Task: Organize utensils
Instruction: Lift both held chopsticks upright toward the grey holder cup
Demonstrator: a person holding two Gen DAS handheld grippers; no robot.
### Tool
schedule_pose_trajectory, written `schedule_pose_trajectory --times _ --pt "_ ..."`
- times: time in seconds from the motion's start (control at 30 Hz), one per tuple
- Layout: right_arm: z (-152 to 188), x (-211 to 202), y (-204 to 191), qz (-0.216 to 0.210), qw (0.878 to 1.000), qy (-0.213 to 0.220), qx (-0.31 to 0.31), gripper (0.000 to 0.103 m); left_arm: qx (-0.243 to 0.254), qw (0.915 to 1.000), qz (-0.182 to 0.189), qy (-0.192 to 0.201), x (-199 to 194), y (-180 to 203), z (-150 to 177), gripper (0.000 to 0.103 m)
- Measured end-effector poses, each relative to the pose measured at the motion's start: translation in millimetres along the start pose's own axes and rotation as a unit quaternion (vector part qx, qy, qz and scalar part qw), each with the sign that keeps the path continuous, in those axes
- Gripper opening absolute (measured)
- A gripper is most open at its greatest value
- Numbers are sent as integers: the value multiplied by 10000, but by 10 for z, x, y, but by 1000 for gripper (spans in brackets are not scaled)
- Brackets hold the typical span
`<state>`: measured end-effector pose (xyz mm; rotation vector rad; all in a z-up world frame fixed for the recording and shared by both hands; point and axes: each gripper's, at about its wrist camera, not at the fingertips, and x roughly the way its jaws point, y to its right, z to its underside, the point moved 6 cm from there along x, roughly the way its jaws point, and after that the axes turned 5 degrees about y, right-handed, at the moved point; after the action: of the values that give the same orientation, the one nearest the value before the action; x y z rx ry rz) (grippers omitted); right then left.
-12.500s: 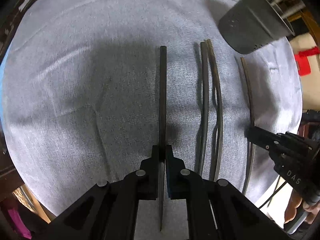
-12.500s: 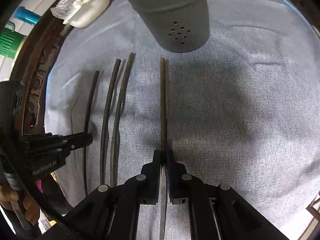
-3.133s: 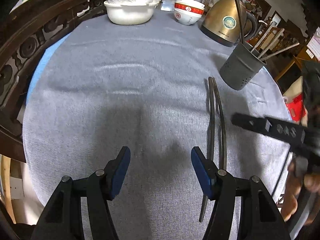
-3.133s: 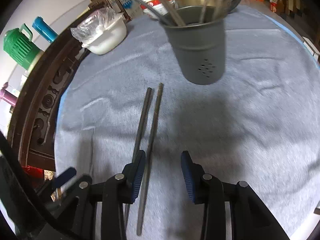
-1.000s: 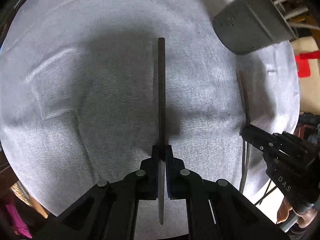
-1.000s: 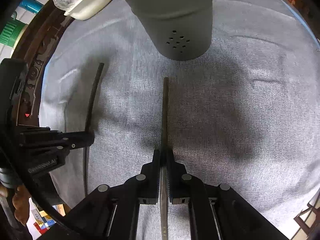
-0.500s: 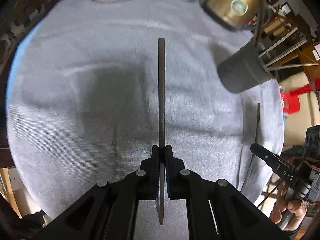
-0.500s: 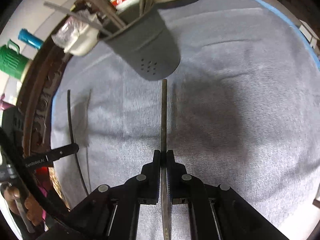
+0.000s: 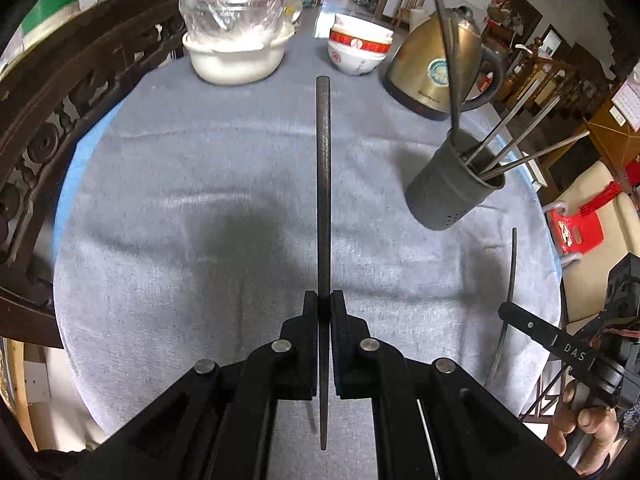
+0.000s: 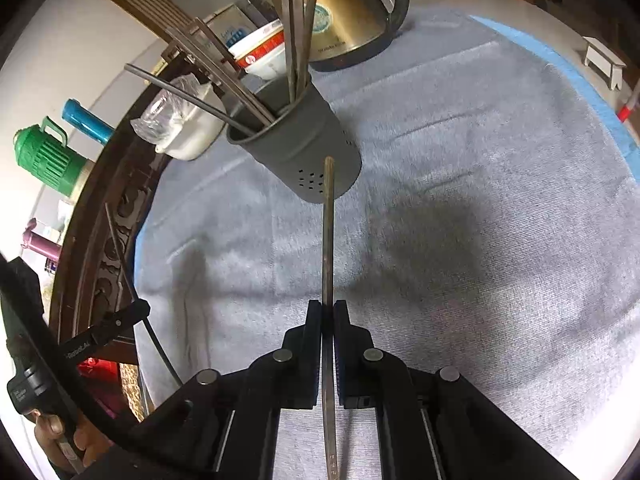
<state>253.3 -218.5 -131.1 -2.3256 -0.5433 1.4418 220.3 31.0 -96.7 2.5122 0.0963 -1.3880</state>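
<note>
My left gripper (image 9: 325, 307) is shut on a dark chopstick (image 9: 323, 184) and holds it raised above the grey cloth, pointing away. My right gripper (image 10: 328, 316) is shut on a second dark chopstick (image 10: 328, 236), whose tip reaches the lower wall of the grey perforated utensil holder (image 10: 308, 160). The holder (image 9: 452, 192) stands at the right in the left wrist view with several chopsticks leaning out of it. Each gripper shows in the other's view, the right one (image 9: 508, 312) and the left one (image 10: 138, 310), each with its chopstick.
A round table under a grey cloth (image 9: 200, 184) with a blue edge. At the back stand a gold kettle (image 9: 436, 64), stacked red-and-white bowls (image 9: 358, 50) and a white pot with a plastic bag (image 9: 236, 52). A carved wooden rail (image 9: 44, 120) runs along the left.
Both grippers have lifted their chopsticks off the cloth and tilted up, so the far table and holder rim came into view. The cloth between them now holds no chopsticks.
</note>
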Motion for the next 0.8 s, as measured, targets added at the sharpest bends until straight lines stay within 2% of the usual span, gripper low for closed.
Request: schedule_pose_trajectory --times 0.43,0.8 --pt "-19 -114 -32 -90 9996 246 51 6 100 9996 18 260 -90 107 -19 6" --pt "-85 -140 -34 -165 9991 367 121 6 170 9989 -140 423 -136 93 -41 6"
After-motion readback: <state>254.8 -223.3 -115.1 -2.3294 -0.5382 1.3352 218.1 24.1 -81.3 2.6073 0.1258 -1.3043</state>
